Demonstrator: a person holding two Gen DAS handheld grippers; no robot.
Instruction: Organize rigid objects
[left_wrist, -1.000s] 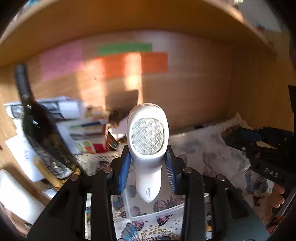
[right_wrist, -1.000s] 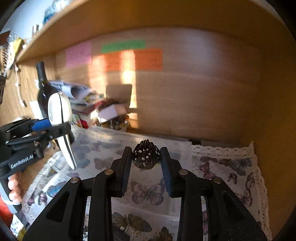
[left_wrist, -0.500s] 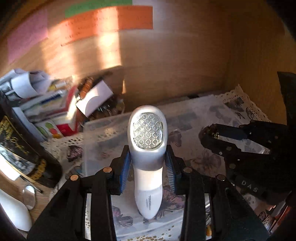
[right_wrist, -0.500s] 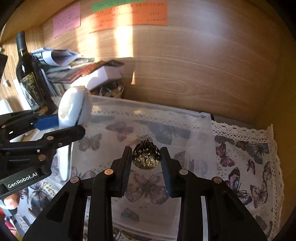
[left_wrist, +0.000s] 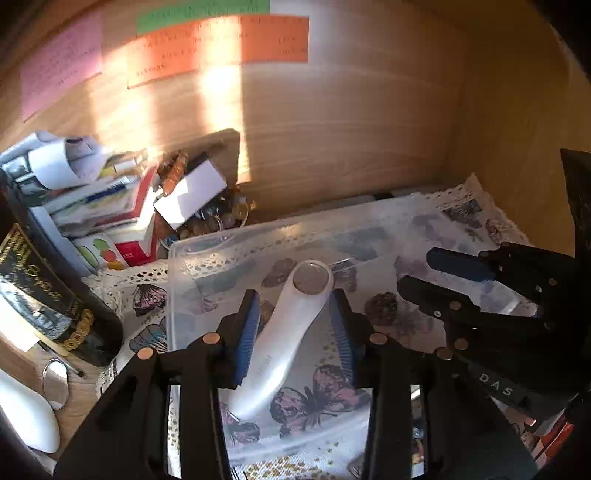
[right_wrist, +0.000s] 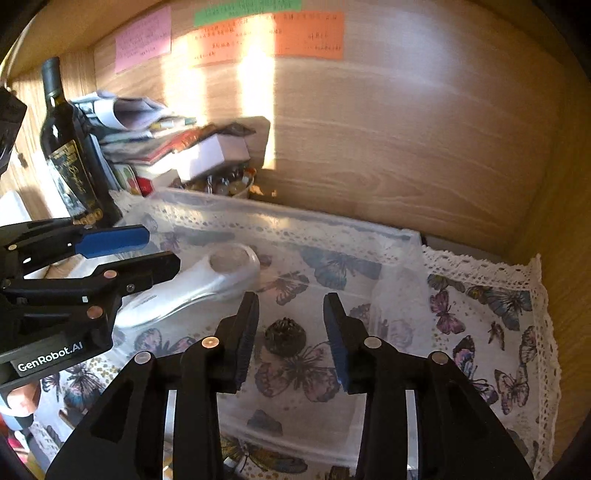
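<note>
A white handheld device (left_wrist: 284, 332) with a round head lies on the floor of a clear plastic bin (left_wrist: 173, 295), between the open fingers of my left gripper (left_wrist: 293, 332). It also shows in the right wrist view (right_wrist: 207, 280). A small dark spiky ball (right_wrist: 285, 332) lies on the bin floor (right_wrist: 391, 295) between the open fingers of my right gripper (right_wrist: 290, 332). The ball also shows in the left wrist view (left_wrist: 382, 302). Neither gripper touches its object.
The bin sits on a butterfly-print cloth (right_wrist: 491, 332) in a wooden cubby. A dark wine bottle (right_wrist: 70, 155), stacked books and papers (left_wrist: 96, 192) and a bowl of beads (left_wrist: 218, 218) crowd the left. A small mirror (left_wrist: 55, 384) lies at the left front.
Both grippers lowered into the bin and opened. The white device left the left gripper and now lies on the bin floor. The spiky ball left the right gripper and rests on the floor.
</note>
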